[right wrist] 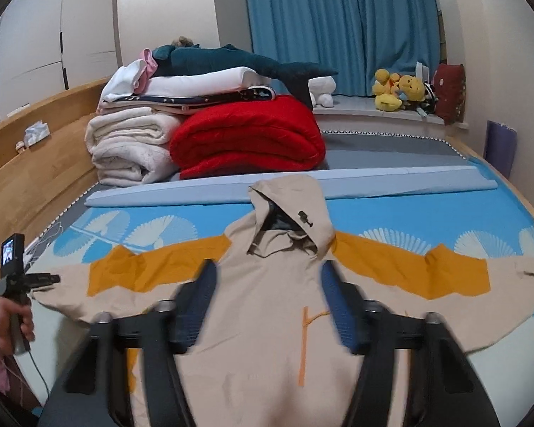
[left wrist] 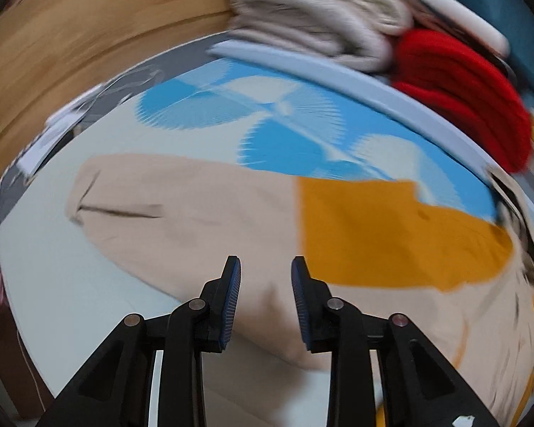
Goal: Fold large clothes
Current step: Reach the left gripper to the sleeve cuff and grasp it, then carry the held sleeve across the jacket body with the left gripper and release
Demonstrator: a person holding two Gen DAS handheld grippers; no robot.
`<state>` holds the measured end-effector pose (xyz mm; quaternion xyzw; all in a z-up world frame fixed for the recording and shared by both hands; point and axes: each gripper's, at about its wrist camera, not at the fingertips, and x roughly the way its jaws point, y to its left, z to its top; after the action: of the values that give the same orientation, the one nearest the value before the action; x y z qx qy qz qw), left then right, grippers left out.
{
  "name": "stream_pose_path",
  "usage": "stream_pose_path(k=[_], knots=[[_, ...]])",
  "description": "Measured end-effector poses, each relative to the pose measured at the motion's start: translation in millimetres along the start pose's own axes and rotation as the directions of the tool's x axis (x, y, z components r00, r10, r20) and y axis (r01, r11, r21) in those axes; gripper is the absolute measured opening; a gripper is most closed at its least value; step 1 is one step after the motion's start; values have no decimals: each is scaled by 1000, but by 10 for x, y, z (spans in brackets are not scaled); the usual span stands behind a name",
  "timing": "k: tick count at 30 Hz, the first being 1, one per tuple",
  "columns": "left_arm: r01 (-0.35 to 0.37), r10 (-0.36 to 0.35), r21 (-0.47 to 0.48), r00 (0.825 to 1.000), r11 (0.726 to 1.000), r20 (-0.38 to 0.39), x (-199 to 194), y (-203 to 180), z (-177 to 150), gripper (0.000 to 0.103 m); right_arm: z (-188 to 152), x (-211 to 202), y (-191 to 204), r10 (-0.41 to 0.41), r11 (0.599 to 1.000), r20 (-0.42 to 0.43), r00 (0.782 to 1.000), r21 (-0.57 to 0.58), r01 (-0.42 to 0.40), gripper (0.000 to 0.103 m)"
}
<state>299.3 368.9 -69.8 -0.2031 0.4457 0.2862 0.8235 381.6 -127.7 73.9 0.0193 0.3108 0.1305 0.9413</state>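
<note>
A beige and orange hooded jacket lies flat on the bed with both sleeves spread out and the hood pointing away. My right gripper is open above the jacket's chest, touching nothing. My left gripper is open over the jacket's left sleeve, near the beige cuff end. The left gripper also shows in the right wrist view at the far left, held in a hand by the sleeve end. The left wrist view is blurred by motion.
A stack of folded blankets, white and red, sits at the head of the bed behind a rolled blue sheet. A wooden bed frame runs along the left. Plush toys sit on the window ledge.
</note>
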Motion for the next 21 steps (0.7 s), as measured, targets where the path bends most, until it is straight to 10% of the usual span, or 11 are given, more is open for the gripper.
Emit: stream_pose_path(k=[6,10,14,18,21], knots=[[-123,111,-228,992,966,-67,399,864,135,57,14,193,-113,-23,1000,-43,999,-9,22,27],[-114,67,-391,989,913,-131,632,1319,146,59,-8,338,-88,-45,999,-77,996,-24,43,56],[-94,17,-499,988,862,-156,772,1593,120,59,-23,483,22,-18,1000,-110,994,-24,15,58],[-63,-31,-566,987,822,-155,867,1742,97,48,-65,652,170,-12,999,-140,990,-50,5,58],[-63,-26,-571,989,819,-146,873,1767,133,10,-88,751,197,-6,999,-172,985,-45,-2,58]])
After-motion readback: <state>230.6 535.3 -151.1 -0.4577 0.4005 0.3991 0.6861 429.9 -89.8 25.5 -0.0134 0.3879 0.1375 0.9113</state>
